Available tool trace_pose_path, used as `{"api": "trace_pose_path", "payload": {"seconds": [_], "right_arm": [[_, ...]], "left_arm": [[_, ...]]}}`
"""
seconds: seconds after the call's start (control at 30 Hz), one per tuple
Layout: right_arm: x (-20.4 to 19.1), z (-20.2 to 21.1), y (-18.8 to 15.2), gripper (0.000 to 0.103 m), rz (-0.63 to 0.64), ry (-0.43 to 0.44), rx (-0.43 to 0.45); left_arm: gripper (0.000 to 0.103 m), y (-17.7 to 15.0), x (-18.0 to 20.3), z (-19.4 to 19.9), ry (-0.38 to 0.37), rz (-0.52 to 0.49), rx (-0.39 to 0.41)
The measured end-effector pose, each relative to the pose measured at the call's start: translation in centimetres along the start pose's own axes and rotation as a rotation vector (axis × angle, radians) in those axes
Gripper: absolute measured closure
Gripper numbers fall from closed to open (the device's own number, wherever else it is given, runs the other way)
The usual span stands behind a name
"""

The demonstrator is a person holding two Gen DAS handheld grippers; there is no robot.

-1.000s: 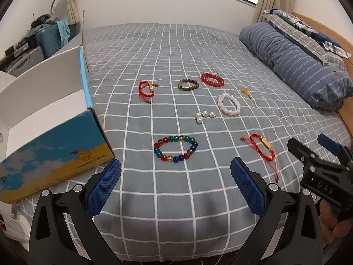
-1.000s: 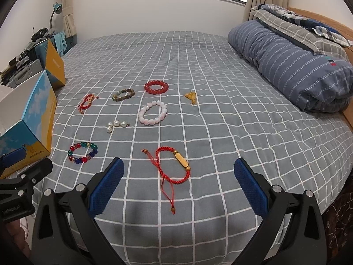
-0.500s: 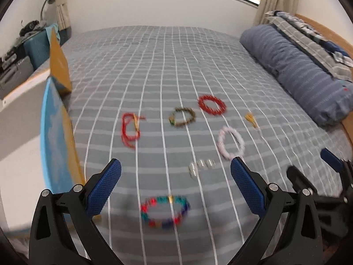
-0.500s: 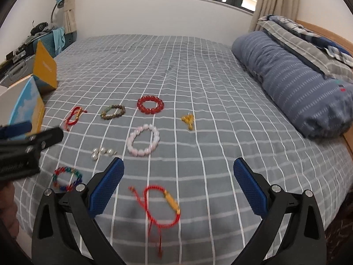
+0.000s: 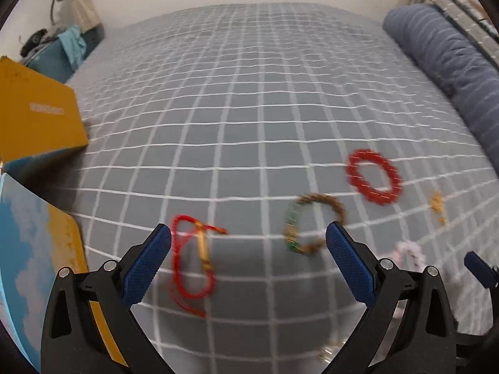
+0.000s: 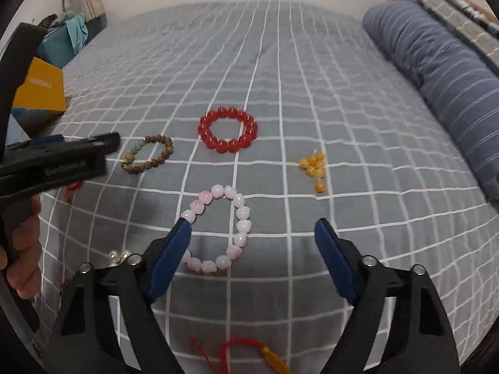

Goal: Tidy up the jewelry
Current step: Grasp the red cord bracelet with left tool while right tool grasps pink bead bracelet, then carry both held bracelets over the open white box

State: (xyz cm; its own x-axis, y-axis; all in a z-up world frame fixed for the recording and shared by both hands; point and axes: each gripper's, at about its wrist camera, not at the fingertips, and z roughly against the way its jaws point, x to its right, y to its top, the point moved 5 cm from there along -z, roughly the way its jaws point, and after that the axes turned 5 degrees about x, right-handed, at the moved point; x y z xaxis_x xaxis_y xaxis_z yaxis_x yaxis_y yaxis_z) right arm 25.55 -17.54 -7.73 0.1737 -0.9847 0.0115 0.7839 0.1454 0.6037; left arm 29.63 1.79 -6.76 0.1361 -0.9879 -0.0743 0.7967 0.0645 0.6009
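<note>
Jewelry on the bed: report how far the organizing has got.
Done: nothing visibly. The red bead bracelet, brown bracelet, pink bracelet, yellow beads and a red cord bracelet all lie loose on the bed.
In hand: nothing; the left gripper and right gripper are open and empty.
Left: every piece; the box stands beside them.

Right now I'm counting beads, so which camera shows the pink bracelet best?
The right wrist view: the pink bracelet lies close and sharp, only its left edge hidden behind the right gripper. The left wrist view shows just a blurred pale patch near the edge.
</note>
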Motion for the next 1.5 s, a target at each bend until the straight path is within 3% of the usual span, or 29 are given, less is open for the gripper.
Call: {"api": "trace_pose_path", "payload": {"seconds": [0.17, 0.3, 0.4, 0.5, 0.6, 0.67, 0.73, 1.5], "right_arm": [[0.1, -2.5, -0.2, 0.038, -0.024, 0.033, -0.073], [-0.1, -3.2, -0.6, 0.055, -0.039, 0.041, -0.105], [-0.2, -3.4, -0.6, 0.063, -0.039, 0.041, -0.114], [-0.3, -3.3, -0.5, 0.079, -0.038, 0.041, -0.126], [-0.3, -3.2, -0.3, 0.087, -0.046, 0.033, -0.135], [-0.1, -3.3, -0.3, 0.091, -0.053, 0.034, -0.142], [0.0, -3.1, -0.2, 0.091, -0.058, 0.040, -0.140], [-0.4, 2.0, 1.9, 0.092, -0.070, 0.048, -0.053]], "left_arm": [[0.006, -0.8, -2.2, -2.0, 0.026, 0.051, -0.050], [0.006, -1.4, -3.2, -3.3, 0.001, 0.093, -0.081], [0.015, -1.7, -3.8, -4.3, -0.013, 0.122, -0.109], [0.032, -1.8, -4.0, -4.2, -0.024, 0.125, -0.102], [0.058, -1.8, -3.8, -3.8, -0.047, 0.133, -0.116], [0.088, -1.8, -3.7, -3.4, -0.084, 0.146, -0.132], [0.095, -1.9, -3.3, -3.0, -0.107, 0.143, -0.137], [0.096, -1.4, -0.3, 5.3, -0.183, 0.022, -0.003]]}}
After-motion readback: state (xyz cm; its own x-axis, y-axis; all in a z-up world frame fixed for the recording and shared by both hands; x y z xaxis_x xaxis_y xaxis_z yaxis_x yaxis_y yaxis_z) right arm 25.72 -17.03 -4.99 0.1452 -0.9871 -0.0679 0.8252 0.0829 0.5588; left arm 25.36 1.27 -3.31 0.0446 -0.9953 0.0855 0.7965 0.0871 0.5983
